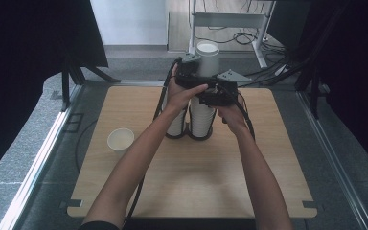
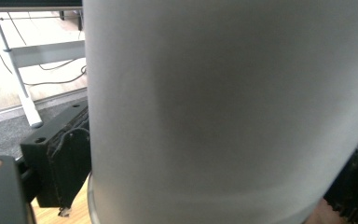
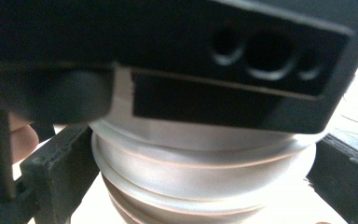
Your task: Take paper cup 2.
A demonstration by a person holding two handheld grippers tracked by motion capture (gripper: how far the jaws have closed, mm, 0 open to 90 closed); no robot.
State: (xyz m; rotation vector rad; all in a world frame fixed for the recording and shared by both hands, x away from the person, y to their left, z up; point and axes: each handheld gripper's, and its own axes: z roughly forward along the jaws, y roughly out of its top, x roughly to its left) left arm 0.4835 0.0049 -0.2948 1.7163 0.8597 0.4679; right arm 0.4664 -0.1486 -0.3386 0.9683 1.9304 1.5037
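A tall stack of white paper cups (image 1: 207, 53) rises from a black holder (image 1: 190, 136) at the table's middle, beside a shorter stack (image 1: 176, 125). My left gripper (image 1: 197, 76) reaches in near the top. Its jaws stand on either side of the upper cup's wall (image 2: 223, 107), which is not dented. Lower down, my right gripper (image 1: 203, 98) has both jaws against the stacked rims (image 3: 200, 163), one on each side. The left gripper's black body (image 3: 223, 70) crosses the top of the right gripper view. One loose cup (image 1: 120, 140) stands upright at the table's left.
The wooden table (image 1: 191, 191) has dark floor all round. A white desk frame (image 1: 230, 20) with cables stands beyond the far edge. Black cables (image 1: 162, 96) trail from the grippers past the stacks.
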